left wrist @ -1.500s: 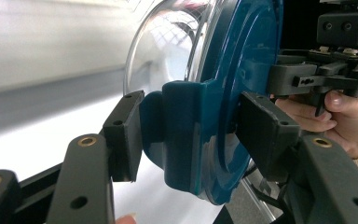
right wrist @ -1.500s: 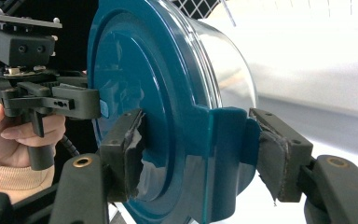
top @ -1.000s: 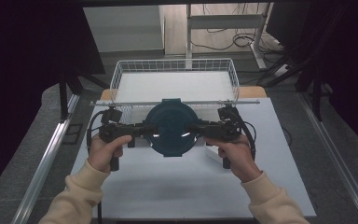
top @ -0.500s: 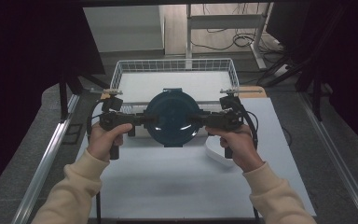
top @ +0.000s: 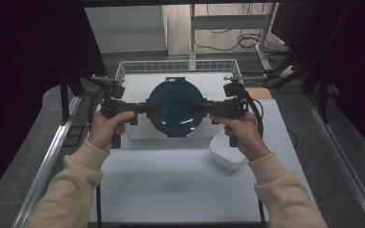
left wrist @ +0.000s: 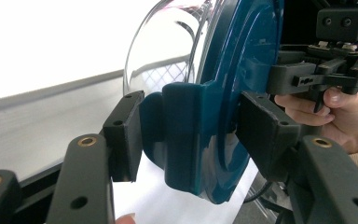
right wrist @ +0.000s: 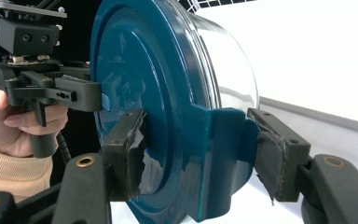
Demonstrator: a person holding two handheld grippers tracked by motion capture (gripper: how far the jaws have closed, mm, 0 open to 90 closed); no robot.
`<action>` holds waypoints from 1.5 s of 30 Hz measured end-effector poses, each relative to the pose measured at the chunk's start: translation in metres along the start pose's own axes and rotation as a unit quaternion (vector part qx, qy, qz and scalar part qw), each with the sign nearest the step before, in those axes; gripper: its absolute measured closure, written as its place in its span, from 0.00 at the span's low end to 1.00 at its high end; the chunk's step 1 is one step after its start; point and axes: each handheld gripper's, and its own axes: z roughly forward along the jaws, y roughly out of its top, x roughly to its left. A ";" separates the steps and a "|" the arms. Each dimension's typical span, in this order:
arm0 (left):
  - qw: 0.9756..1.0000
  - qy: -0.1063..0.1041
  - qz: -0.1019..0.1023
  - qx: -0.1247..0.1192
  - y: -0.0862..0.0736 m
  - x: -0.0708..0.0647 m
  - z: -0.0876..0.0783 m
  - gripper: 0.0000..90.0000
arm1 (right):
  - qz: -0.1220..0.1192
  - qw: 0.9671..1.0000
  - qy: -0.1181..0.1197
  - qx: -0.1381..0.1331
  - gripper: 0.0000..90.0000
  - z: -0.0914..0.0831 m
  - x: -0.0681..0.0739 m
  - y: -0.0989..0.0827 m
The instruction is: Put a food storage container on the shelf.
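A round clear container with a dark teal lid (top: 176, 108) hangs in the air above the white table (top: 171, 185), just in front of the wire basket (top: 178, 66), its lid facing the high camera. My left gripper (top: 153, 108) is shut on the lid's left side tab and my right gripper (top: 197, 108) on its right side tab. In the left gripper view the pads of the left gripper (left wrist: 193, 135) clamp the teal tab (left wrist: 182, 140), with the right gripper (left wrist: 284, 79) across the lid. In the right gripper view the right gripper (right wrist: 200, 158) squeezes the opposite tab (right wrist: 223, 154); its pads are torn.
A white wire basket stands at the table's far edge with a white bottom. A low white rounded object (top: 225, 152) lies on the table under my right hand. Metal rails (top: 47, 166) run along both table sides. Cables lie on the floor behind.
Both hands have raised the container and carried it away from the person toward the basket. The white object by the right hand has come into view.
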 end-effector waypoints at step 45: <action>1.000 0.003 -0.026 0.015 0.081 0.034 0.021 0.48 | 0.016 1.000 0.004 0.025 0.44 0.020 -0.040 0.084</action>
